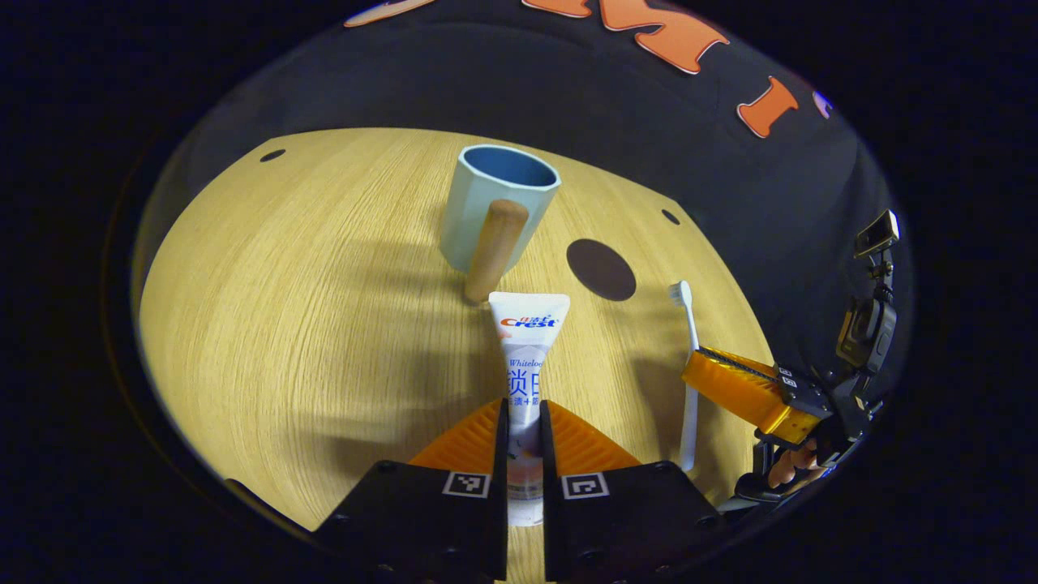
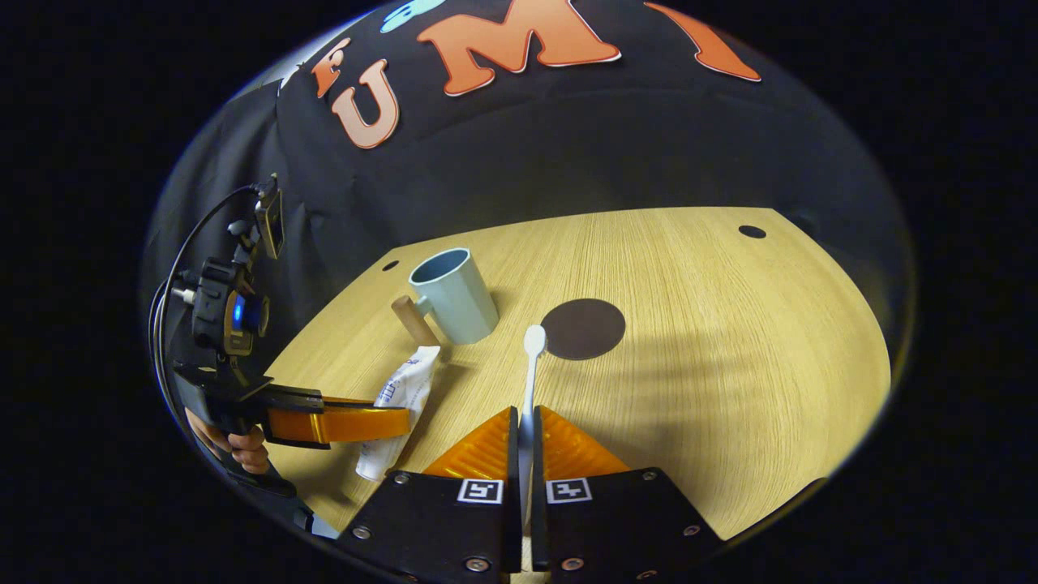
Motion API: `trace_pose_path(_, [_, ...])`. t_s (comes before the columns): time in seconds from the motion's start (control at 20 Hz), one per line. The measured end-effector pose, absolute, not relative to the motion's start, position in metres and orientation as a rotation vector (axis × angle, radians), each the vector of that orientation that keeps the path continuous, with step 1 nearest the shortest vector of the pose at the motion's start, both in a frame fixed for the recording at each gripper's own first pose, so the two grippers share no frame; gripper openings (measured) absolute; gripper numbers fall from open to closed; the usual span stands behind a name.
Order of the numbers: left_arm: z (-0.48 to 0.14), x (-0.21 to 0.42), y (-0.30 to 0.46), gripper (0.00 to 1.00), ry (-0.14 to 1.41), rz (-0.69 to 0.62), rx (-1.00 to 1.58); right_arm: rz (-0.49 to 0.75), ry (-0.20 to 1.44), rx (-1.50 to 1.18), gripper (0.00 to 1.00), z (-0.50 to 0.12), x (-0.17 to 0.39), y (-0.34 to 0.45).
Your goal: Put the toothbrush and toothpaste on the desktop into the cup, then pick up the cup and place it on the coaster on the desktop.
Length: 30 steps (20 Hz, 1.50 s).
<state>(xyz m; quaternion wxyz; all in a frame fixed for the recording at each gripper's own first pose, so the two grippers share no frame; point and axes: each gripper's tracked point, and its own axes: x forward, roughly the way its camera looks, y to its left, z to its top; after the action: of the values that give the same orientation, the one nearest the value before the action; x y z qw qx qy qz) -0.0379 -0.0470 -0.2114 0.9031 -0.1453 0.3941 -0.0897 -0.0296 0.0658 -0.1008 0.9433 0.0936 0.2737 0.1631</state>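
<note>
Pinching the white toothpaste tube between both fingers, the left claw holds it near its cap end, with the flat crimped end pointing toward the cup; the tube's printed face carries a brand logo, a line of script and some blue characters. In the right gripper view the same tube lies aslant just in front of the cup, with the left claw closed across it and a hand gripping the handle behind. The right claw is clamped narrowly on the handle of the white toothbrush, whose bristled head points at and nearly meets the edge of the dark round coaster. From the left gripper view the toothbrush lies on the wooden surface with the right claw closed over its handle, the coaster just beyond its head. The pale blue cup stands upright and empty, its wooden handle turned toward the toothpaste. Square black-and-white markers sit on both claws' bases.
</note>
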Motion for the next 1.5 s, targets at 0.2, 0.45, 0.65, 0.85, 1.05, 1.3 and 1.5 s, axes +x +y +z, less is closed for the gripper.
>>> trace_pose_path(0.2, [-0.177, -0.034, -0.032, 0.14, 0.644, -0.209, -0.252, 0.341, 0.483, 0.212, 0.04, -0.08, -0.03, 0.059])
trace_pose_path(0.45, [-0.133, -0.033, -0.011, 0.14, 0.417, -0.138, -0.173, 0.295, 0.346, 0.194, 0.04, -0.055, -0.017, 0.045])
trace_pose_path(0.65, [-0.089, -0.041, 0.01, 0.13, 0.261, -0.099, -0.158, 0.288, 0.267, 0.197, 0.04, -0.036, -0.012, 0.039])
trace_pose_path(0.85, [-0.06, -0.038, 0.038, 0.13, 0.055, -0.022, -0.162, 0.28, 0.199, 0.191, 0.04, -0.018, -0.005, 0.034])
trace_pose_path(1.05, [-0.053, -0.031, 0.052, 0.13, -0.047, 0.009, -0.155, 0.274, 0.111, 0.172, 0.04, 0.002, -0.001, 0.028])
trace_pose_path(1.3, [-0.036, -0.009, 0.063, 0.14, -0.161, 0.06, -0.203, 0.258, 0.036, 0.156, 0.04, 0.022, 0.002, 0.02])
trace_pose_path(1.5, [-0.036, -0.002, 0.066, 0.13, -0.195, 0.074, -0.203, 0.248, 0.012, 0.159, 0.04, 0.029, 0.008, 0.012])
